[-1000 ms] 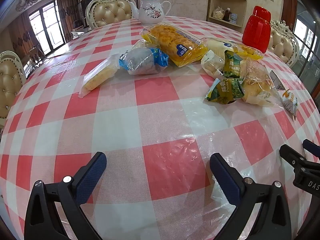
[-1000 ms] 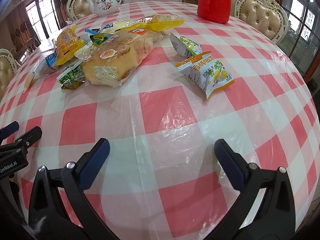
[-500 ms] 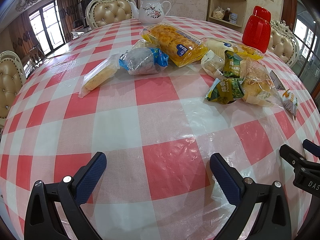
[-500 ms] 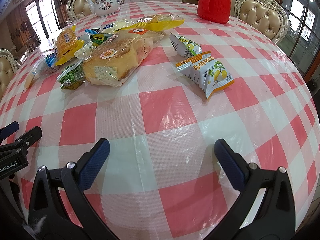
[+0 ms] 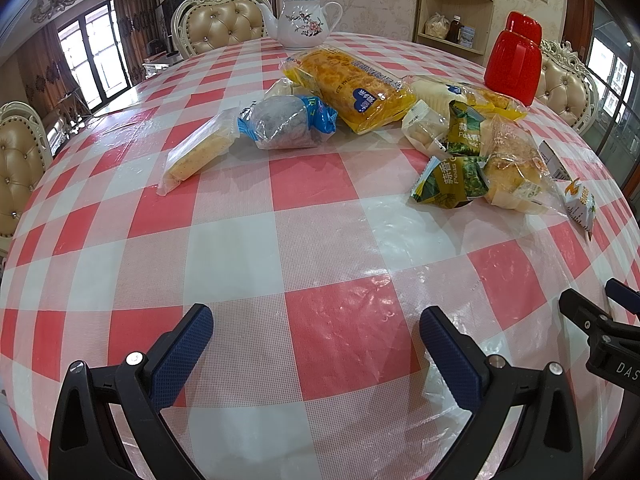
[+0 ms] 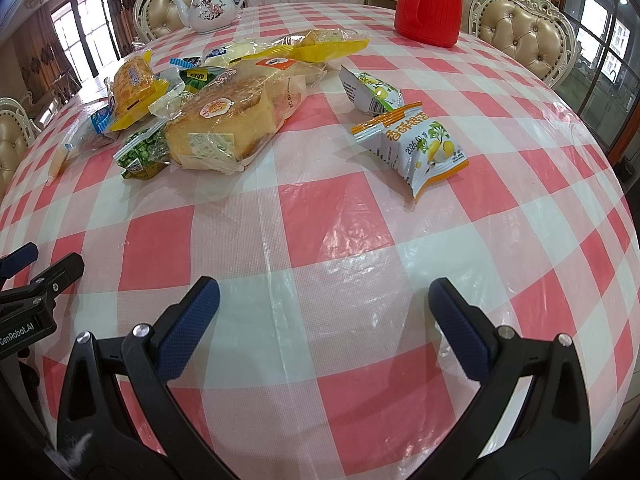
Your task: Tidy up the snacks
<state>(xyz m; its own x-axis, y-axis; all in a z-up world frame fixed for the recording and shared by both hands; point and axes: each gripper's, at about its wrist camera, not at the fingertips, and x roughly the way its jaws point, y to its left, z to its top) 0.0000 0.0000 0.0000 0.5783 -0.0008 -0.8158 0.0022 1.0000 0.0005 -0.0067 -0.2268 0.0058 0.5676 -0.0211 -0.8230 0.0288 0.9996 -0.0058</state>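
A checked table [image 5: 240, 248] carries a pile of snacks [image 5: 360, 96] at its far middle, near a teapot [image 5: 304, 24]. The left gripper [image 5: 316, 332] and right gripper [image 6: 324, 304] hover spread wide, holding nothing.

Both views are bright and sharp, lit by daylight from the windows [image 5: 94, 56] at left. The glossy plastic over the checked surface [image 5: 320, 240] throws white glare patches. Shadows are soft. Fisheye distortion bulges the scene, with dark vignetted corners.
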